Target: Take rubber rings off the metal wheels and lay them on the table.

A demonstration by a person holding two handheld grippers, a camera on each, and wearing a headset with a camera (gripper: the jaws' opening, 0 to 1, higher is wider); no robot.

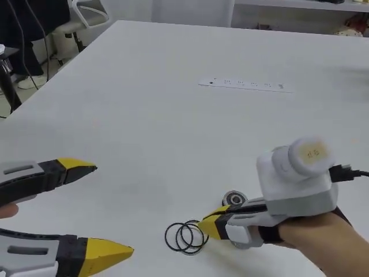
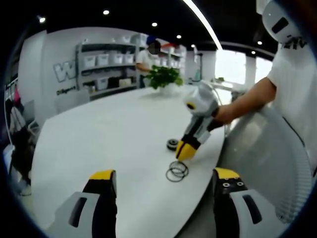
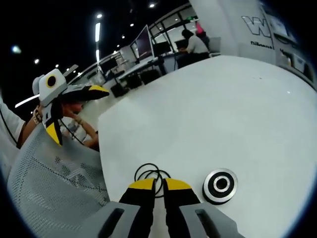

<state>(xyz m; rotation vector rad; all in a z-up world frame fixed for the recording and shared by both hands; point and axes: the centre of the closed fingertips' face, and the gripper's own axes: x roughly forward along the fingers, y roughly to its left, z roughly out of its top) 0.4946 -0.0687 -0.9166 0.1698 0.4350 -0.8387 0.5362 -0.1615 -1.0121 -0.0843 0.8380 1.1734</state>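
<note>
"Where are the rings?"

"The black rubber rings lie on the white desk, looped over each other in a small heap near the edge closest to me."

"And the wheel?"

"The metal wheel lies flat on the desk just beside the heap, apart from it. In the right gripper view it sits to the right of my jaws."

"What is your right tool doing?"

"It is low over the desk with its yellow tips at the edge of the heap. The jaws are pressed close together, with only a thin slit between them. I cannot tell whether a ring is nipped in that slit."

"Your left tool?"

"It is held off to the left, well apart from the rings, with its 2 jaws spread wide and nothing between them. It points across at the heap and at my right tool."
</note>
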